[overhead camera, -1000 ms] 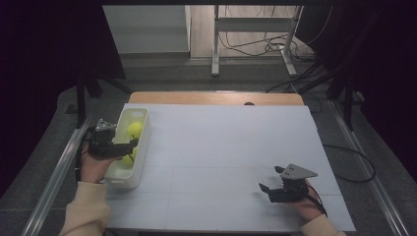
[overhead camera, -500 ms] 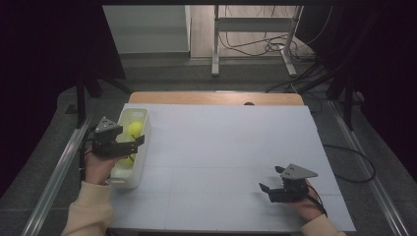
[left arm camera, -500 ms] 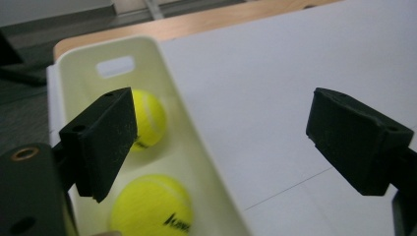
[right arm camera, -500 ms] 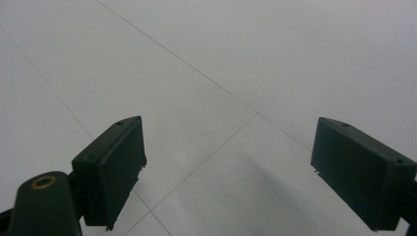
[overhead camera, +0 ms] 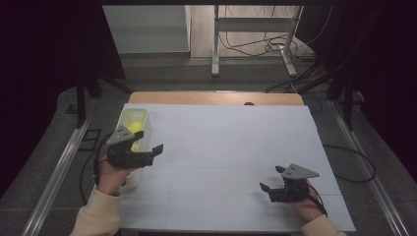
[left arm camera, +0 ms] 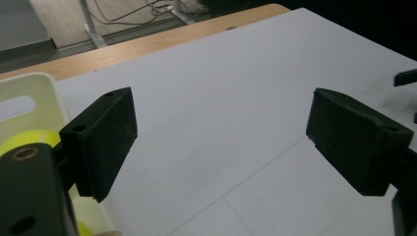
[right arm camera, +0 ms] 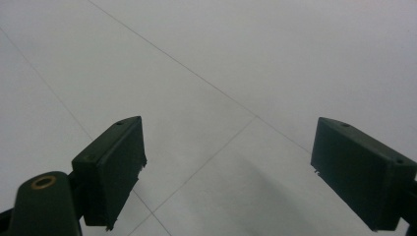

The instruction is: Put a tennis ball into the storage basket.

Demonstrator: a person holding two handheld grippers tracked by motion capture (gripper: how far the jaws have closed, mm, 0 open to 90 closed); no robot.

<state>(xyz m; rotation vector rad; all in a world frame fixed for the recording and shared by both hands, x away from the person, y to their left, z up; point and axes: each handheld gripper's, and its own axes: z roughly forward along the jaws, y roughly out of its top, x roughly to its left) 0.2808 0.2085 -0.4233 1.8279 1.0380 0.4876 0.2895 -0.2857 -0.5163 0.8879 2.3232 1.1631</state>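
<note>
A white bin stands at the table's left edge with yellow-green balls in it. My left gripper hovers just right of the bin over the white sheet, open, nothing between its jaws. In the left gripper view the jaws stand wide apart over bare sheet, with the bin and a ball at the left. My right gripper rests low near the front right of the table, open and empty. Its own view has only the white sheet between the jaws.
The white sheet covers most of the table, with a wooden strip at the far edge. Cables and a metal stand lie on the floor beyond. A rail runs along the left side.
My left gripper has moved right and a little up, from above the bin to over the sheet beside it. The right gripper has stayed put.
</note>
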